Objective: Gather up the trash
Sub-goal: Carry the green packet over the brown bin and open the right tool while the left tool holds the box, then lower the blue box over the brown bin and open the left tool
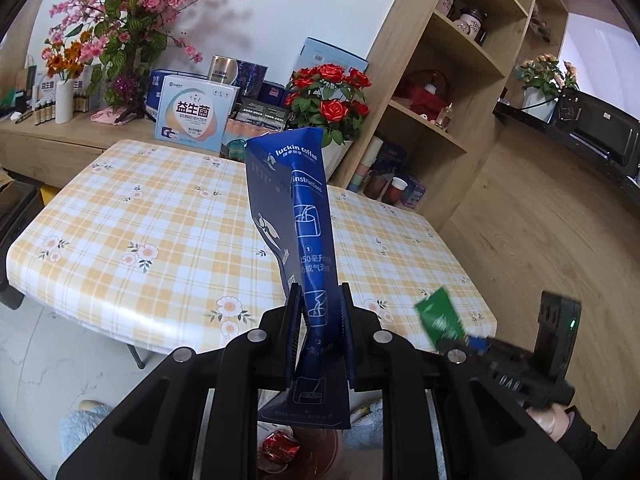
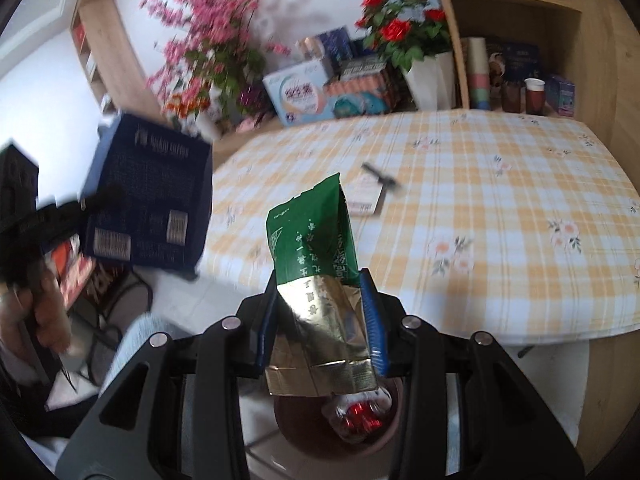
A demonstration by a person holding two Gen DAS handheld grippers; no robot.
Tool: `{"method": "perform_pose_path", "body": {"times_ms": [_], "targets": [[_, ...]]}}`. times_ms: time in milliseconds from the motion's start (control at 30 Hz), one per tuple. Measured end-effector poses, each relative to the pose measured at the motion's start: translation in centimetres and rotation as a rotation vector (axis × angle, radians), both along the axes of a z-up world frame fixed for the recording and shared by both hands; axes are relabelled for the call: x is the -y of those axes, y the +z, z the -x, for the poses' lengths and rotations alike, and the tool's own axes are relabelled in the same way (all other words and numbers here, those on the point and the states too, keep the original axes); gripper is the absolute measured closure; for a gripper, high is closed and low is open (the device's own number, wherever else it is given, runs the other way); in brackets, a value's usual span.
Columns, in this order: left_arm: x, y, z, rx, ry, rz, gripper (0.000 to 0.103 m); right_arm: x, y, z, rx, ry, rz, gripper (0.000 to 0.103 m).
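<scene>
**Both hand-held grippers carry wrappers above the bin**

The left hand-held gripper (image 1: 319, 312) is clamped on a blue Luckin Coffee pouch (image 1: 298, 216), which stands upright between the two fingers and reaches well above them. Below the pouch's lower edge, a dark red bin (image 1: 316, 452) sits on the floor with a red foil wrapper (image 1: 281, 447) in it. Behind lies the surface (image 1: 168, 216), covered in a yellow checked floral cloth.

To the right, the right hand-held gripper (image 2: 322, 312) is closed around a green and gold tea packet (image 2: 320, 280), green end up, gold end hanging down over the bin's rim (image 2: 288, 428). In the right wrist view, a small pale card with a dark strip (image 2: 370, 192) rests on the surface beyond the packet. Red roses (image 1: 328, 92) in a white pot stand at the far edge, beside the wooden shelves (image 1: 448, 92).
</scene>
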State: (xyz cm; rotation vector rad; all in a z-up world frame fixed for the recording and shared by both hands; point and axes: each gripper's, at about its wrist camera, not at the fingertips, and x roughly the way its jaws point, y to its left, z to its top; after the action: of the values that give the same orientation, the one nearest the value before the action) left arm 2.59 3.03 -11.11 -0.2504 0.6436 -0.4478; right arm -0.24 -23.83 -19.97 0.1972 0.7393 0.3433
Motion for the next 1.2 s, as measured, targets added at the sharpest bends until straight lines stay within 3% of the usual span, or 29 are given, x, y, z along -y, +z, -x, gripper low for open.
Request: {"method": "perform_pose_path", "body": {"times_ms": [367,500,667,900,1200], "targets": [[-0.3,-0.4,1.0,-0.007,-0.003,0.002,0.085,-2.4,-2.4,0.8,-0.081,0.062,0.011,0.063],[-0.3,-0.8,0.8,-0.016,-0.008,0.002,0.085,-3.1,-3.5,0.2,-0.128,0.093,-0.012,0.047],[-0.2,-1.2,0.7,-0.020,-0.022,-0.002,0.085,-3.2,-3.9,-0.3,-0.134,0.080,-0.027,0.044],[1.1,-1.6,0.8,-0.028,-0.067,-0.022,0.085,-0.3,-1.1,-0.8,-0.037,-0.049,-0.045,0.010],[3.4,-2.8,1.0,-0.067,-0.174,-0.062,0.085,3.2,1.8,-0.6,0.066,-0.170,0.001,0.006]]}}
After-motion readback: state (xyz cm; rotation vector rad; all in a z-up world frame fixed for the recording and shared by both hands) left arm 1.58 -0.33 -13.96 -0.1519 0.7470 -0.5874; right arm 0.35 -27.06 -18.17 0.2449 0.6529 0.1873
